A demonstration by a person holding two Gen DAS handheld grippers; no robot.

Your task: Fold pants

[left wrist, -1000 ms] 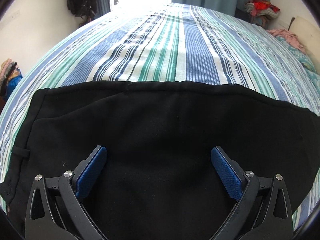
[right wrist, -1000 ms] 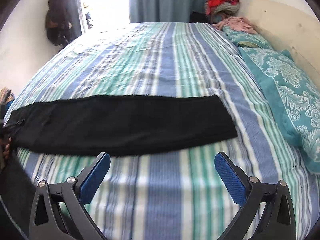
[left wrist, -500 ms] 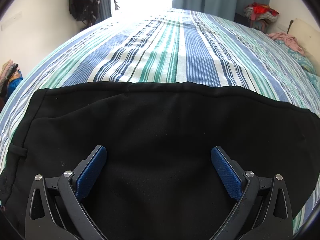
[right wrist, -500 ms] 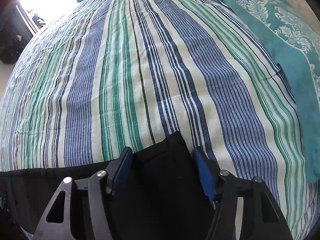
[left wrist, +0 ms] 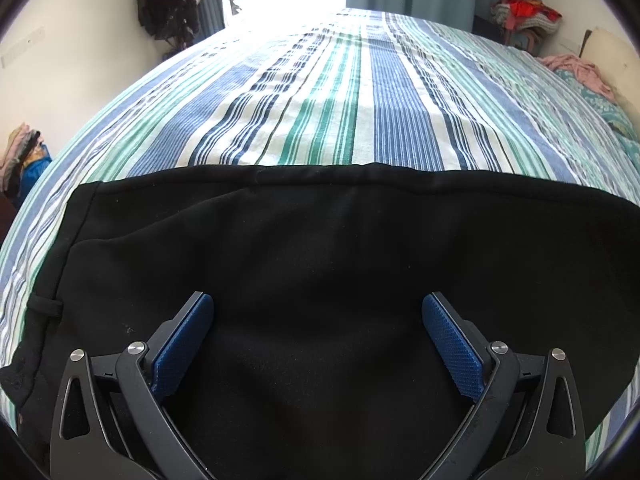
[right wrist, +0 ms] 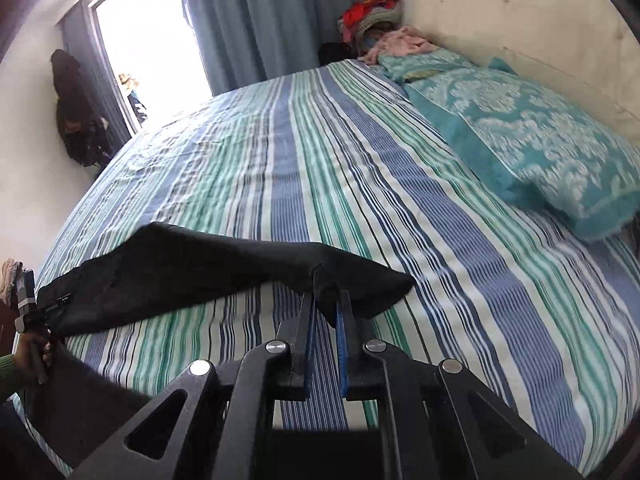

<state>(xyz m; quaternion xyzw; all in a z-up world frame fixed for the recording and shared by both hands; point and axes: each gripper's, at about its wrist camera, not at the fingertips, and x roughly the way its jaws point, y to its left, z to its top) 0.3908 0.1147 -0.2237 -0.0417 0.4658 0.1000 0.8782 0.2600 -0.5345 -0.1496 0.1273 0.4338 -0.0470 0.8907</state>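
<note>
Through the left wrist view I see the black pants (left wrist: 320, 280) filling the lower half of the frame, lying flat on the striped bed (left wrist: 360, 100), with a belt loop at the left edge. My left gripper (left wrist: 318, 340) hangs over the cloth with its blue pads spread wide and nothing between them. That view tells me nothing of the other end of the garment; the right wrist view does. There my right gripper (right wrist: 326, 312) sits at lower centre, its blue pads drawn tight on a pinch of the pants (right wrist: 200, 276), and the hem end is lifted off the bed (right wrist: 360, 160) into a peaked fold while the rest runs down toward the lower left of the frame. At that far left edge I also catch the other handheld tool and the hand (right wrist: 34, 350) that grips it, which the left view cannot show. A teal patterned pillow (right wrist: 540, 140) lies at the right of the frame, beside the headboard (right wrist: 520, 20), and blue curtains (right wrist: 280, 12) hang at upper centre.
</note>
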